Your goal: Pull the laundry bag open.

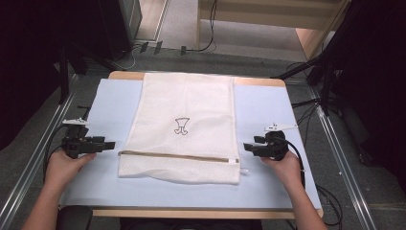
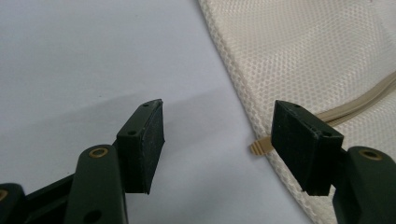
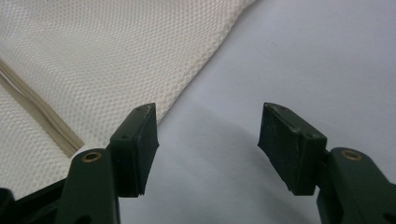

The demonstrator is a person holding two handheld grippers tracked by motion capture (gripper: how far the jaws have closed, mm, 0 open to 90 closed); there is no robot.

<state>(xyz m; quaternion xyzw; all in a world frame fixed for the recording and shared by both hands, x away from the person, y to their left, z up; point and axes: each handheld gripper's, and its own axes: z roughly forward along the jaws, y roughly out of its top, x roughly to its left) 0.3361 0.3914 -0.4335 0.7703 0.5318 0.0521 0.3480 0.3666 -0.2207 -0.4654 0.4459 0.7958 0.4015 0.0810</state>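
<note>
I count one white mesh laundry bag (image 1: 184, 127) on the table, with one tan zipper (image 1: 177, 156) running across it and one small black printed mark (image 1: 181, 125) on its cloth. Under it lies one pale blue mat (image 1: 268, 110). I hold two grippers, my left gripper (image 1: 111, 144) and my right gripper (image 1: 247, 146), each with two jaws spread apart.

The cream rectangular mesh laundry bag (image 1: 184, 127) is a soft cloth woven in a fine honeycomb net, matt and slightly rough, with a tan ribbed zipper band (image 2: 369, 98) of smoother fabric tape sewn across it. It lies on a pale blue sheet (image 1: 261, 110), smooth and matt like paper or thin plastic, over a light wooden surface (image 1: 127, 75) with a plain edge. The black left claw (image 2: 219, 144) and black right claw (image 3: 208, 149) look like matt hard plastic with scuffed, grainy rubber-like pads (image 3: 285, 149) and small brass-coloured metal rivets (image 3: 92, 156).
</note>
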